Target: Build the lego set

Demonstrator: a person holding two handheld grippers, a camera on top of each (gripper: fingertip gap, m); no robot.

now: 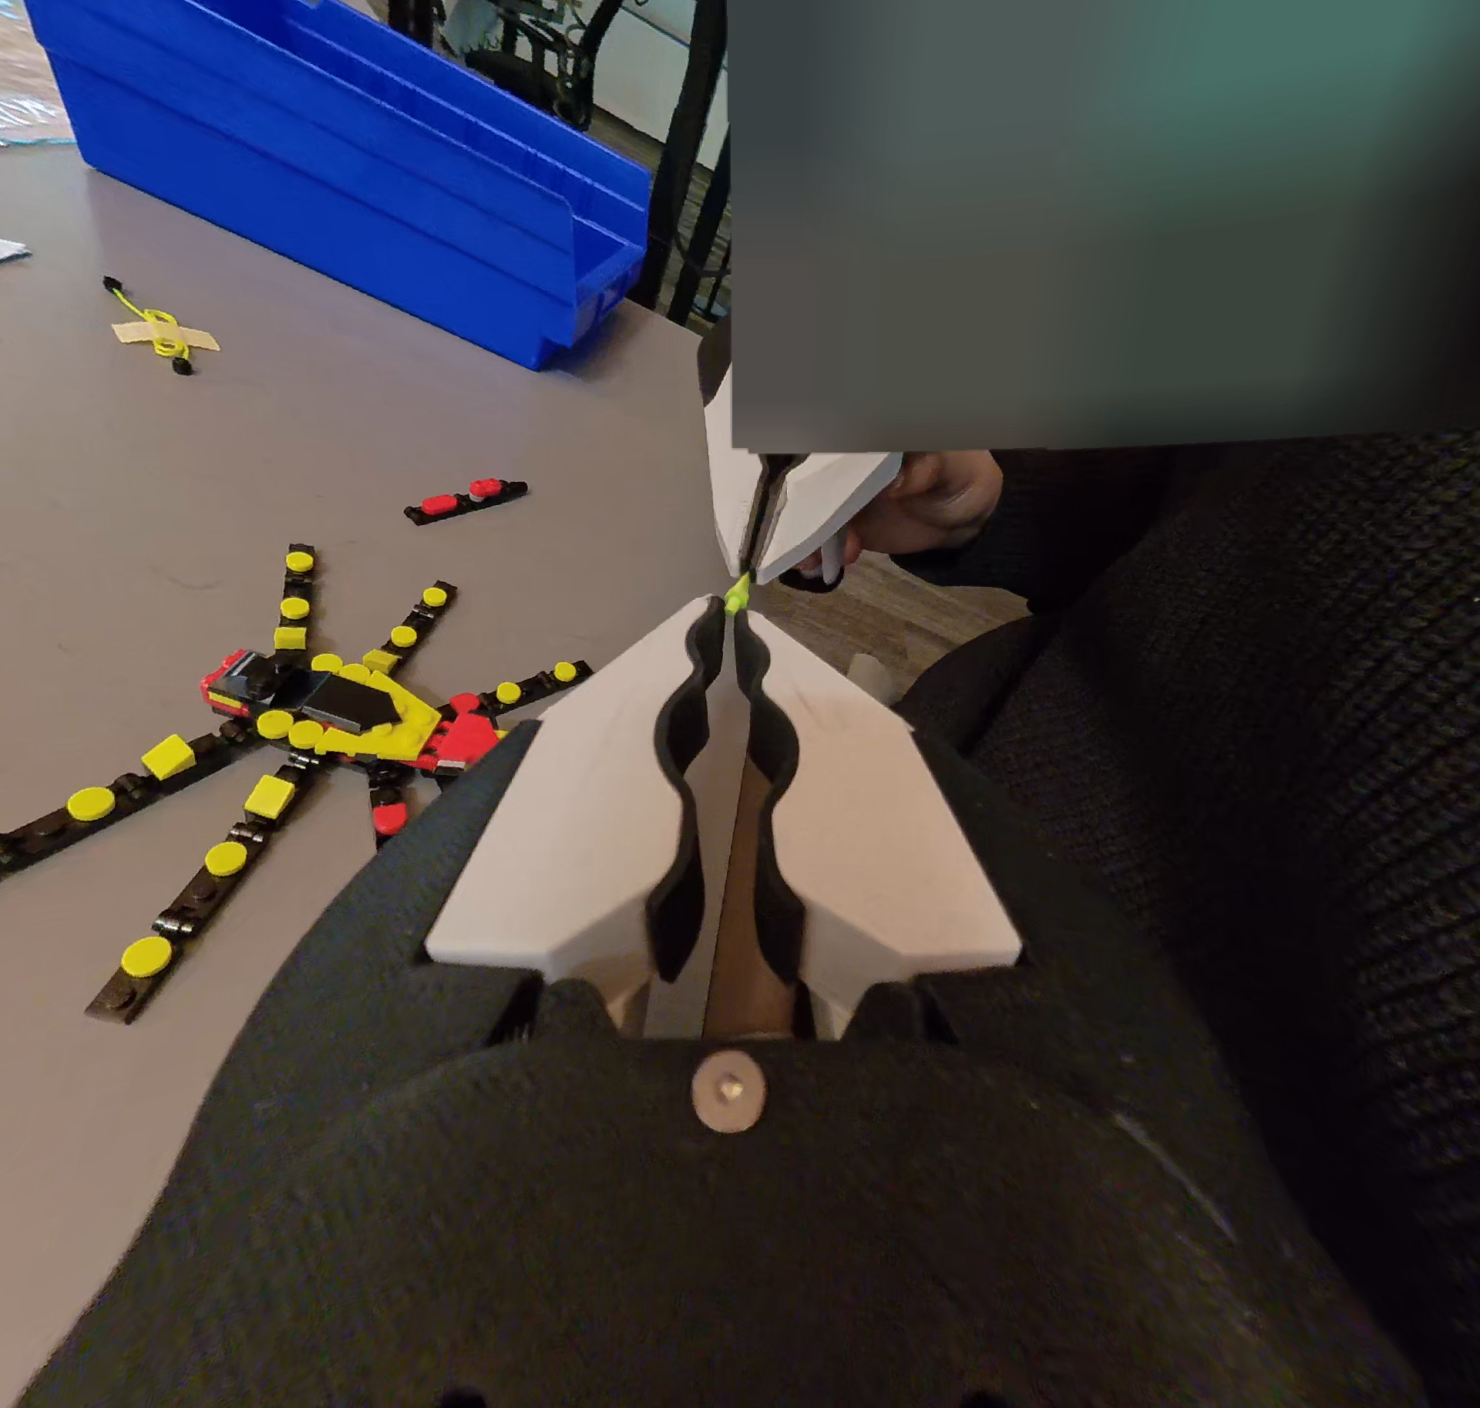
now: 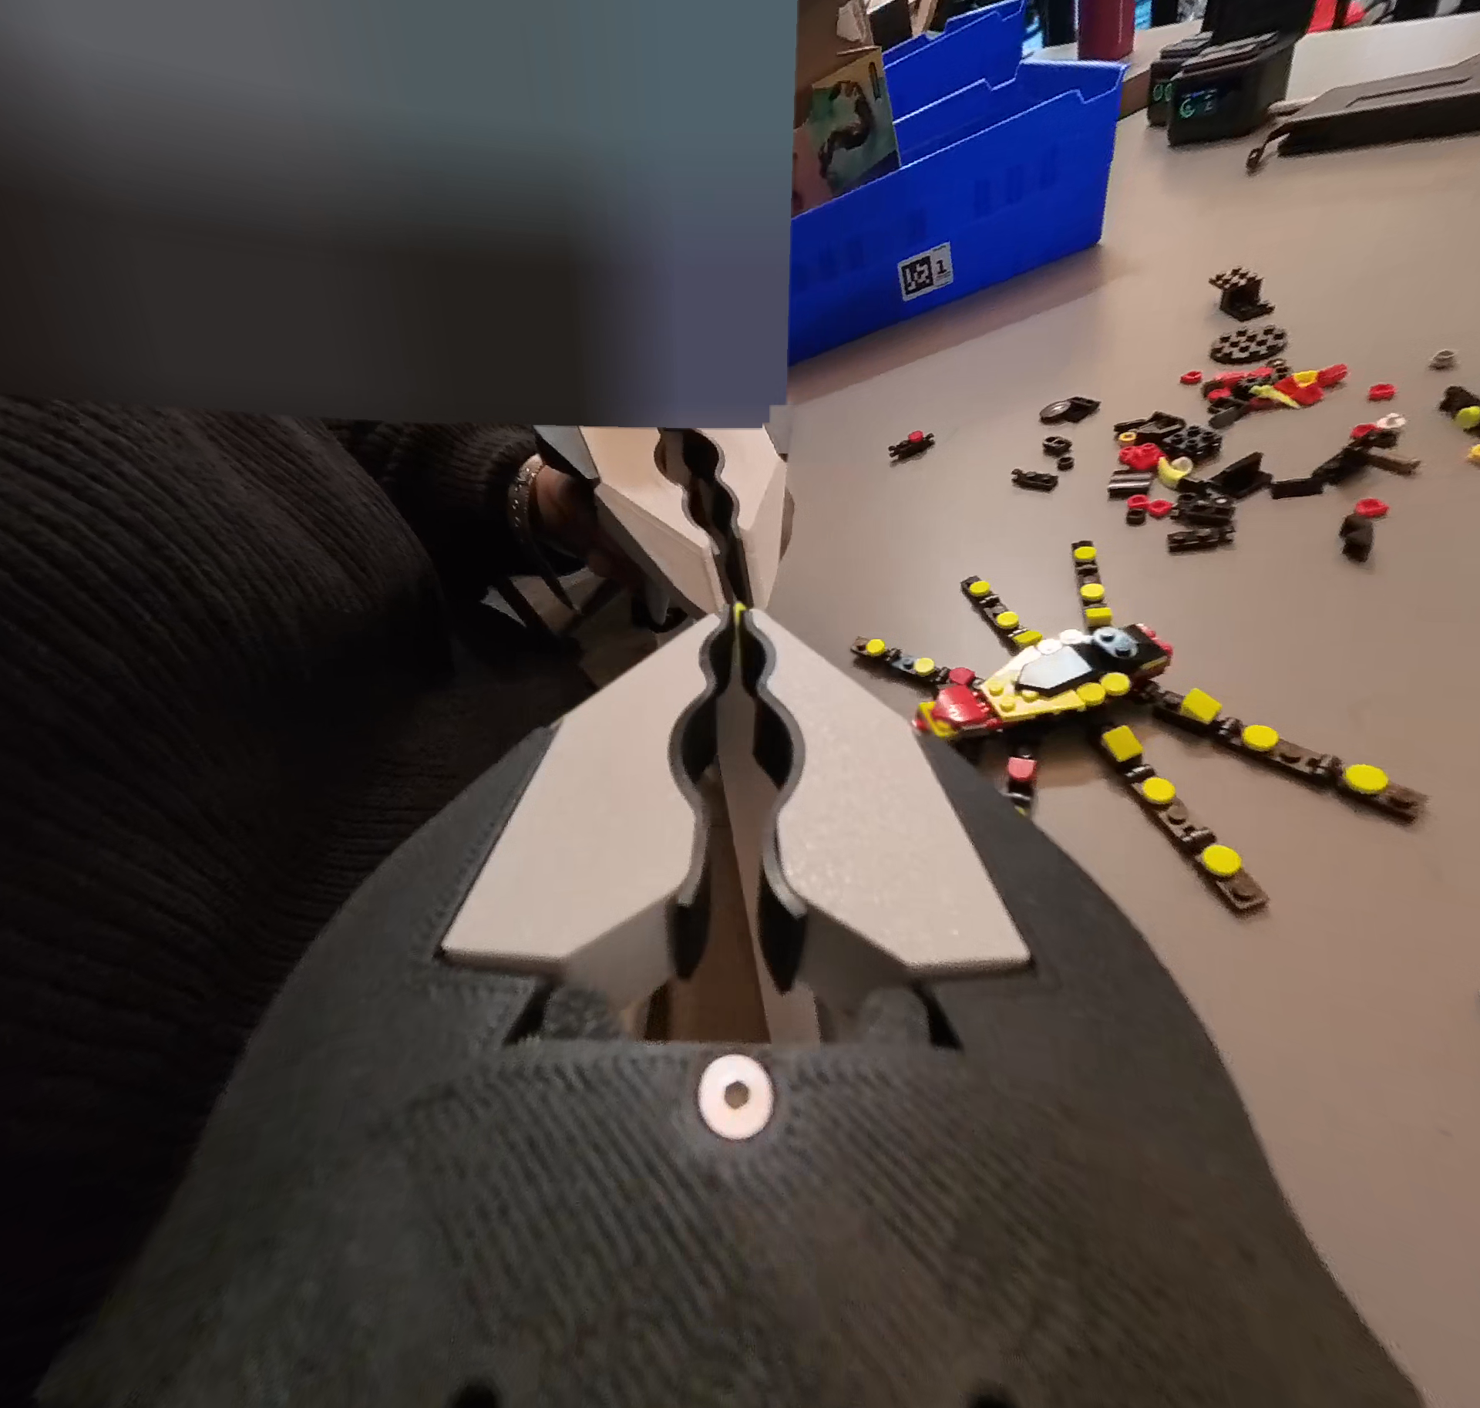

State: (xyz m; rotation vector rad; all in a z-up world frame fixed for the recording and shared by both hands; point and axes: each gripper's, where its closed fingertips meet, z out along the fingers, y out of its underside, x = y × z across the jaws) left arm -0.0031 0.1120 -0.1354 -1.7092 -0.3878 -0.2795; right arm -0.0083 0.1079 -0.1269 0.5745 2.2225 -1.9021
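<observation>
A thin lime-green piece (image 1: 737, 592) is held off the table's edge, over the person's lap, between both grippers, which meet tip to tip. My left gripper (image 1: 725, 610) is shut on one end of it. My right gripper (image 2: 737, 623) is shut on the other end, where the green piece (image 2: 737, 644) shows as a strip between its pads. The spider-shaped model (image 1: 336, 713) lies on the grey table (image 1: 400, 408) to the left, with a red, yellow and black body and long black legs with yellow studs. It also shows in the right wrist view (image 2: 1057, 680).
A blue bin (image 1: 320, 128) stands at the table's back. A short black strip with red pieces (image 1: 464, 500) and a taped yellow string (image 1: 160, 328) lie nearby. Several loose black, red and yellow pieces (image 2: 1241, 448) are scattered beyond the model. The person's dark sleeve (image 2: 200, 608) is close.
</observation>
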